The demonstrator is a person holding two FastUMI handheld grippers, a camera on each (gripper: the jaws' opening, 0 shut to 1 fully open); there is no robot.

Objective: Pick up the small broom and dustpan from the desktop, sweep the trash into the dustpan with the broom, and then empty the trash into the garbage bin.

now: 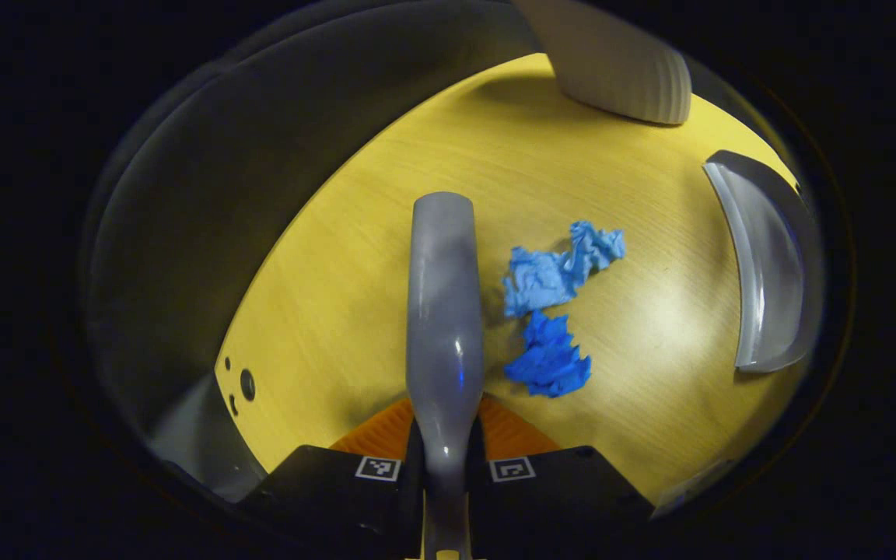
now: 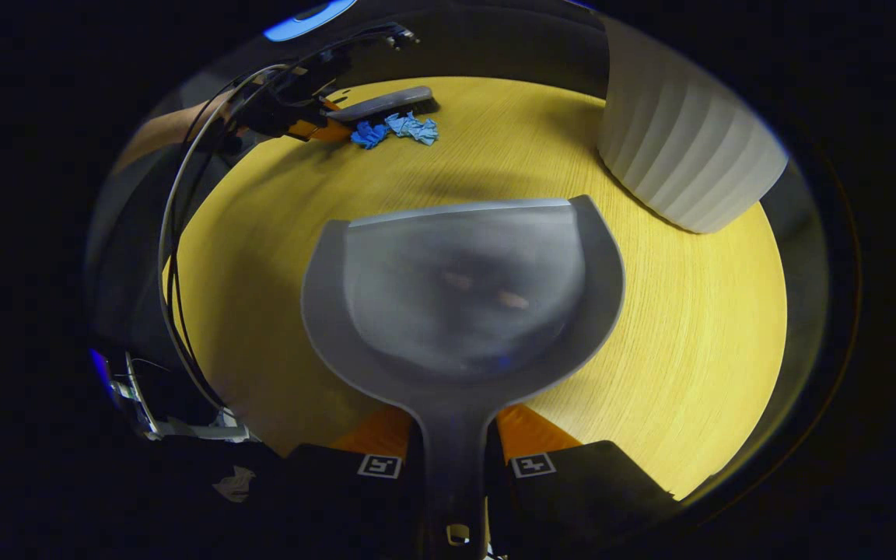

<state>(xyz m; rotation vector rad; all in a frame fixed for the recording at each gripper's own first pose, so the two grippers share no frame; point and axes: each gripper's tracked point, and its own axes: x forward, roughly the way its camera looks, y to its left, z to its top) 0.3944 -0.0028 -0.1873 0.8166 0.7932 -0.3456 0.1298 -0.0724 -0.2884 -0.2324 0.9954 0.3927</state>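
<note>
With left gripper [image 1: 444, 455] clamping the grey plastic broom [image 1: 443, 311] and right gripper [image 2: 456, 467] clamping the grey dustpan [image 2: 463, 295], sweeping's starting; crumpled blue paper scraps [image 1: 553, 311] need pushing panward.

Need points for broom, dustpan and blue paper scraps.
broom [image 1: 443, 311], left gripper view, middle of its grey back.
dustpan [image 2: 463, 295], right gripper view, inside of the scoop.
blue paper scraps [image 1: 547, 362], left gripper view, the darker crumpled piece nearer the gripper.

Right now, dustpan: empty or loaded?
Empty. In the right gripper view the dustpan pan is bare grey, and the blue paper scraps lie on the desk beside the broom.
</note>
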